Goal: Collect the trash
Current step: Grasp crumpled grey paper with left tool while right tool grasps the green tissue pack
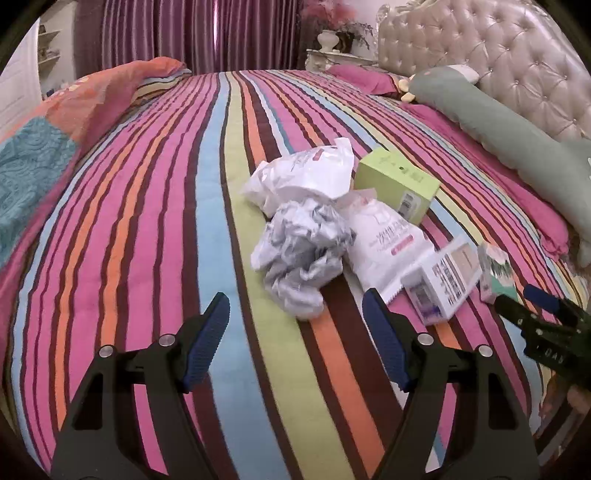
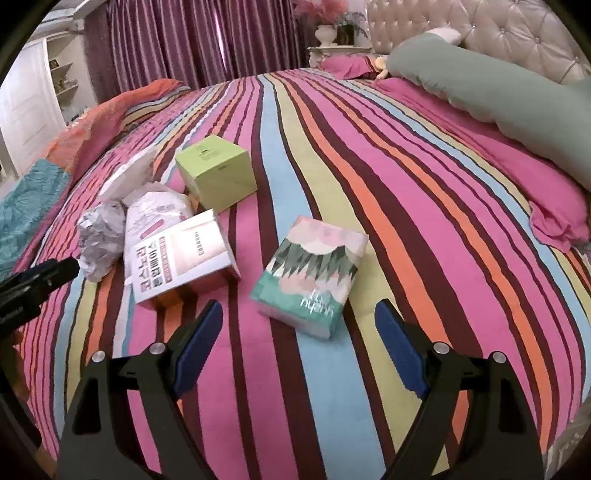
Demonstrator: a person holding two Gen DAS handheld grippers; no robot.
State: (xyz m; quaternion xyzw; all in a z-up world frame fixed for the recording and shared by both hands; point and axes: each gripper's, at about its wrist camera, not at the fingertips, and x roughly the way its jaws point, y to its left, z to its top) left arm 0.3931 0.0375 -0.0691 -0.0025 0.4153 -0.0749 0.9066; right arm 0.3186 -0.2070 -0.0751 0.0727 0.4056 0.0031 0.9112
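Observation:
Trash lies on the striped bedspread point(image 1: 155, 206). A crumpled grey paper ball point(image 1: 299, 254) lies just ahead of my open left gripper point(image 1: 297, 312). Behind it are a crumpled white bag point(image 1: 306, 173), a white pouch point(image 1: 384, 240), a lime green box point(image 1: 397, 182) and a white printed box point(image 1: 443, 277). My right gripper point(image 2: 299, 319) is open, just short of a green patterned packet point(image 2: 314, 273). The right view also shows the white printed box point(image 2: 181, 251), the lime box point(image 2: 216, 171), the pouch point(image 2: 159, 210) and the paper ball point(image 2: 99, 236).
A long green pillow point(image 2: 491, 85) and pink pillows point(image 2: 561, 214) lie along the tufted headboard point(image 1: 498, 59) on the right. A folded orange and teal quilt point(image 1: 48, 125) lies at the left. Purple curtains point(image 1: 192, 33) and a nightstand point(image 1: 332, 55) stand behind the bed.

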